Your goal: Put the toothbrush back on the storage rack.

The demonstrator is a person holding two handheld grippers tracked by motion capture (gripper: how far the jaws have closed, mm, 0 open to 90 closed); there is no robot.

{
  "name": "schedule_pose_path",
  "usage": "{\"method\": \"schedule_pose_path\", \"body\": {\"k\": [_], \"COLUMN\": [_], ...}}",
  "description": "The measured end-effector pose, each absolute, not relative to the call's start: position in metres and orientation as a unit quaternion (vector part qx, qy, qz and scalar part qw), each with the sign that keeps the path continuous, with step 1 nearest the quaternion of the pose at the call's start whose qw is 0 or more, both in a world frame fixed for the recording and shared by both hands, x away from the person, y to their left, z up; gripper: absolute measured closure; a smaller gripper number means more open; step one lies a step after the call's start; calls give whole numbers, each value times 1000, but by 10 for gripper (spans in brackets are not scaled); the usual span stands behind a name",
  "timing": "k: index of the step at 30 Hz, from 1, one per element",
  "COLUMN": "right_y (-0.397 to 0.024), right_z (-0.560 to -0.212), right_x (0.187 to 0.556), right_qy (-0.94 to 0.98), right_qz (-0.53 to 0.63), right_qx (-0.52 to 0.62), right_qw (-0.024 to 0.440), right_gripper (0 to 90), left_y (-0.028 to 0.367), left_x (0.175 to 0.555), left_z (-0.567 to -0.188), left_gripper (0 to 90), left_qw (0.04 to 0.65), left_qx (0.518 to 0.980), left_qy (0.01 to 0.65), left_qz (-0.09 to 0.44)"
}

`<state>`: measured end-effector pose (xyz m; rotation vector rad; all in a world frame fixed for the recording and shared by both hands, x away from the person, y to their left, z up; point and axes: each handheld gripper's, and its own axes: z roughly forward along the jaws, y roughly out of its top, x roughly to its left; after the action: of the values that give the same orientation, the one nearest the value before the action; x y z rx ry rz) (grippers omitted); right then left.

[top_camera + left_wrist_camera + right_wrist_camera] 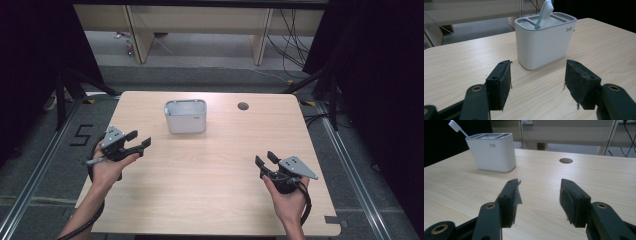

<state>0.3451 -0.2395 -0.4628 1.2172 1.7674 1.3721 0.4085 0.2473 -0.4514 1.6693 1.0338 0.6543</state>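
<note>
The holder (545, 40) stands upright mid-counter (210, 190), a toothbrush (544, 12) leaning in its slot. Both grippers, left (139, 140) and right (265, 159), have jaws spread and empty. To grasp well, bring the left in level, straddling the brush's neck, then close gently.

Small grey logo, reads roughly "bdo", printed near the top edge of the white toothbrush holder (544, 41), on the wall facing the left gripper's jaws; same mark seen ahead-left of the right gripper's jaws. Black digit "5" marked on the floor (80, 135), just outboard of the left gripper.
</note>
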Motion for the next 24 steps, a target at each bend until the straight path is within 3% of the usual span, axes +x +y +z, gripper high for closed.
{"method": "schedule_pose_path", "body": {"k": [24], "right_y": [-239], "right_z": [-466], "right_x": [344], "right_qy": [667], "right_qz": [508], "right_qx": [465], "right_qw": [285], "right_gripper": [500], "left_y": [266], "left_x": [358], "left_z": [-484], "left_gripper": [359], "left_qw": [521], "left_qx": [678], "left_qy": [426], "left_qz": [296]}}
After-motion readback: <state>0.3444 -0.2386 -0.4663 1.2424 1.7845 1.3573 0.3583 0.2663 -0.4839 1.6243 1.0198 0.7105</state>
